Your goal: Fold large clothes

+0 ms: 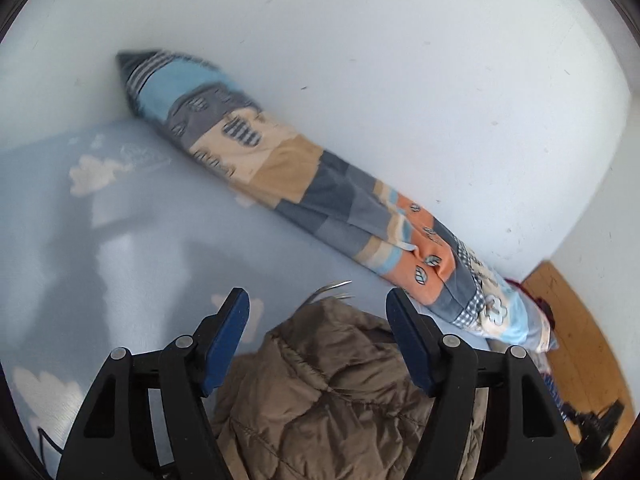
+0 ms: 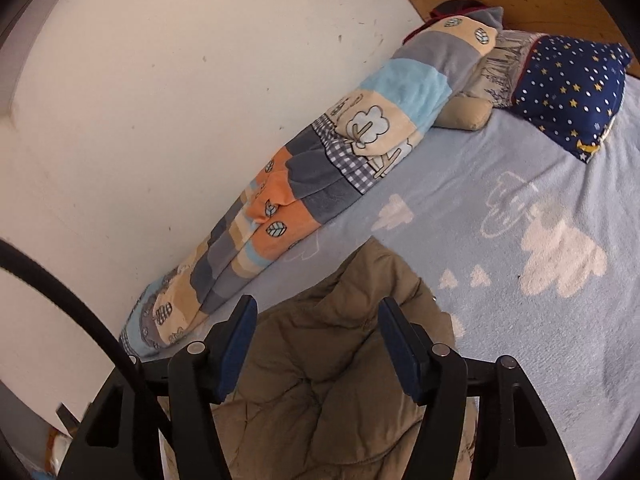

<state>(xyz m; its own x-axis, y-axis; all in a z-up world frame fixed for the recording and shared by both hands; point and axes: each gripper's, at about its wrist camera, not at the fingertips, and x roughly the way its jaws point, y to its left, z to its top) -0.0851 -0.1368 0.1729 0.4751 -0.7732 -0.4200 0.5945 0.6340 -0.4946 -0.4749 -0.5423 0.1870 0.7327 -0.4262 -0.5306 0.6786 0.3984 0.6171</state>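
Brown quilted jacket (image 1: 340, 392) lies beneath left gripper (image 1: 318, 316) and right gripper (image 2: 316, 320), jaws apart.

The left black two-finger gripper with blue pads (image 1: 318, 300) and its right twin (image 2: 318, 307) both hang with jaws spread wide

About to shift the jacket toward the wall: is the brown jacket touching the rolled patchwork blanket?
Apart. The right wrist view shows a strip of blue sheet between the brown jacket and the patchwork blanket.
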